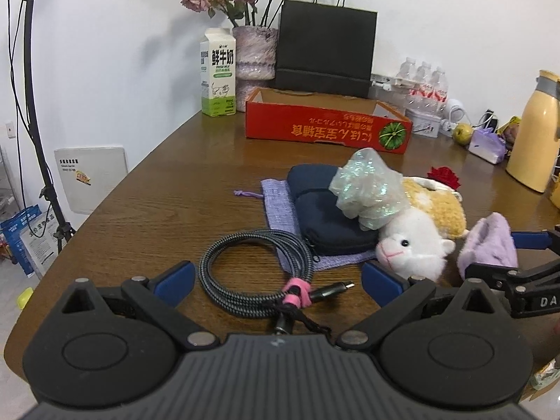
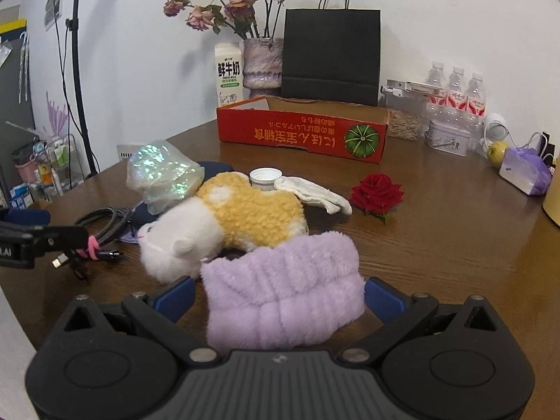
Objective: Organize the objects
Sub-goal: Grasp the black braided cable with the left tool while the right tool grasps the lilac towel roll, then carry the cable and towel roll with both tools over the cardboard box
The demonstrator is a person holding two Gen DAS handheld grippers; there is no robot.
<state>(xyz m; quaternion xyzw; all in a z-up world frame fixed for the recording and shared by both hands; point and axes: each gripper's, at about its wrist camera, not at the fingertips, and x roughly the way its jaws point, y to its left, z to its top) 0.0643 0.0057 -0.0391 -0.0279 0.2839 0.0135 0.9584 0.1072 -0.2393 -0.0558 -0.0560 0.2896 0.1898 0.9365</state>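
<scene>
A coiled braided cable [image 1: 252, 273] with a pink tie lies between the open fingers of my left gripper [image 1: 278, 281]; it also shows in the right wrist view [image 2: 101, 225]. A fluffy purple headband [image 2: 283, 297] lies between the open fingers of my right gripper [image 2: 278, 297]; it also shows at the right of the left wrist view [image 1: 490, 241]. Behind them lie a white and yellow plush toy [image 2: 224, 217], an iridescent bag [image 2: 162, 175], a navy pouch [image 1: 325, 203] on a purple cloth bag [image 1: 280, 206], a white glove [image 2: 315, 192], a red rose [image 2: 376, 190] and a small white cup [image 2: 265, 177]. An open red cardboard box [image 2: 301, 133] stands further back.
Along the wall stand a milk carton [image 1: 217, 73], a vase of dried roses [image 1: 253, 52], a black paper bag [image 1: 325, 50], water bottles [image 2: 455, 94], a tin [image 2: 448, 138] and a yellow thermos [image 1: 535, 133]. The wooden table's [image 1: 140, 210] left edge drops to the floor.
</scene>
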